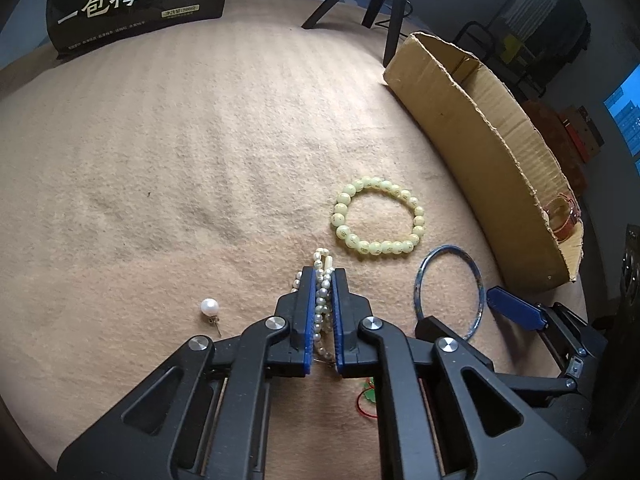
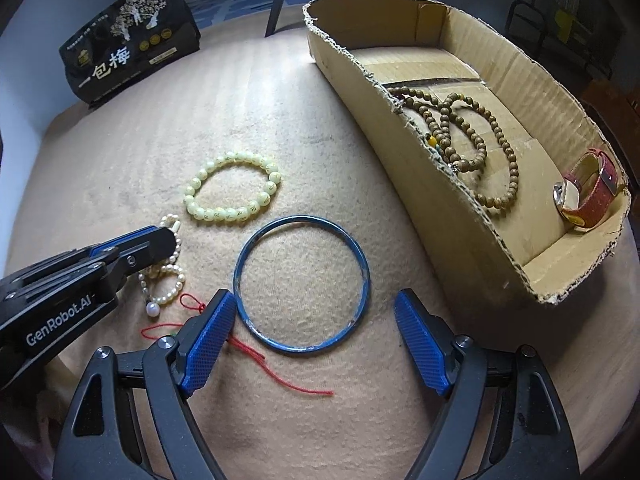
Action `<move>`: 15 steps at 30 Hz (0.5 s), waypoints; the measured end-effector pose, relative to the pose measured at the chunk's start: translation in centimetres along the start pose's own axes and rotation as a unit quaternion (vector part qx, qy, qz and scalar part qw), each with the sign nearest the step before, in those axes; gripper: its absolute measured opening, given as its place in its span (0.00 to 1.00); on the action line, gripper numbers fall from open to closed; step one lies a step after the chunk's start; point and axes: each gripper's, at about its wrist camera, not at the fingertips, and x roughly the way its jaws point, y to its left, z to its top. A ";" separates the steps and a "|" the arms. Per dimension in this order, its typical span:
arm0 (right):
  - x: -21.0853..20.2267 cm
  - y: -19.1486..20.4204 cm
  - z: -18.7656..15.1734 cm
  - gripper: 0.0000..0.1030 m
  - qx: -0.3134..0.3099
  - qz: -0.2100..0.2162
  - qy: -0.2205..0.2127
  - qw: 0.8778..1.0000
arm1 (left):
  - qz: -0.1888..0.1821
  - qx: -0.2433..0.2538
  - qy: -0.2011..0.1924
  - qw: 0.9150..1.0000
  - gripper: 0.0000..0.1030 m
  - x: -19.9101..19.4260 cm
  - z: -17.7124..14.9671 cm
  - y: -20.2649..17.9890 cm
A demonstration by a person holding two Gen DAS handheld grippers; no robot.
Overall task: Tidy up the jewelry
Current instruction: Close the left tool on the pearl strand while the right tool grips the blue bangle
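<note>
The left gripper (image 1: pixel 323 276) is clamped tight on the pearl strand (image 1: pixel 320 304), its blue pads squeezing the little beads between them right on the beige felt mat (image 1: pixel 160 160). No lift yet by the look of it: in the right wrist view the strand's loop and its single drop pearl lie on the mat. The right gripper (image 2: pixel 316 312) hangs with its jaws spread wide and empty, straddling the near side of the blue bangle (image 2: pixel 301 283), one finger just beside the ring, the other well clear of it.

Now the tally. Already inside the cardboard box (image 2: pixel 460 208): a long string of brown wooden beads (image 2: pixel 472 140) and a red-strapped watch (image 2: pixel 588 190) at the near end. Out on the mat, waiting: the pale green bead bracelet (image 2: pixel 232 186), near the bangle; the pearl stud earring (image 1: pixel 210 308), off to the left of the left gripper; and a red cord (image 2: pixel 256 356) trailing under the right gripper's left finger, with a scrap of green at its end.

So roughly two pieces are stowed and five are left, one of them in hand. A black snack bag (image 2: pixel 128 48) stands at the far edge, no part of the sorting.
</note>
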 end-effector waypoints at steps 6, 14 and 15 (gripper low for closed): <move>0.4 0.4 0.5 0.82 0.002 -0.008 -0.001 1.000 | 0.000 -0.020 -0.007 1.000 0.06 -0.5 0.2 1.2; 1.6 1.9 1.7 0.87 -0.025 -0.025 0.005 0.999 | -0.002 -0.027 -0.008 1.000 0.06 -0.6 0.3 1.6; 1.6 1.9 1.7 0.87 -0.025 -0.023 0.005 0.999 | -0.002 -0.027 -0.008 1.000 0.06 -0.7 0.3 1.5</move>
